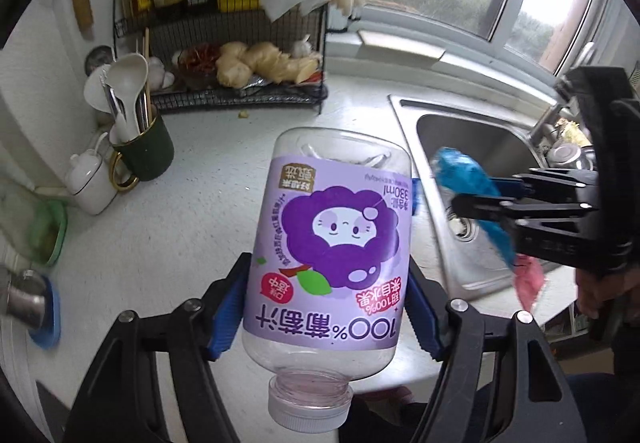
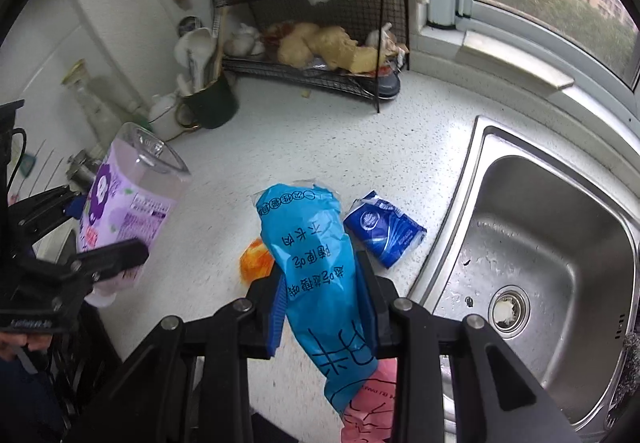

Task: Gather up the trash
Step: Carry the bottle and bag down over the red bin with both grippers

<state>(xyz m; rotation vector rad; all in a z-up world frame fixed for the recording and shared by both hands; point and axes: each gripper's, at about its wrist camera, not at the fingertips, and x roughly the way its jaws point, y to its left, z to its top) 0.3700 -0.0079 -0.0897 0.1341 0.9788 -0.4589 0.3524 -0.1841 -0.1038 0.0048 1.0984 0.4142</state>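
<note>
Left tool (image 1: 328,307): clamps an empty grape-juice bottle (image 1: 326,267) by its purple label, cap toward the camera, lifted clear of the white speckled table (image 1: 172,235).
Right tool (image 2: 326,307): closed narrow on a crumpled blue wrapper (image 2: 316,263) with a pink end, held above the table.
Left on the table: a dark-blue packet (image 2: 384,229) near the sink's rim (image 2: 448,243); an orange scrap (image 2: 256,261) just beside the wrapper.
Background: a wire rack (image 2: 320,75) with ginger and garlic; a green mug (image 1: 146,155) of utensils.
</note>
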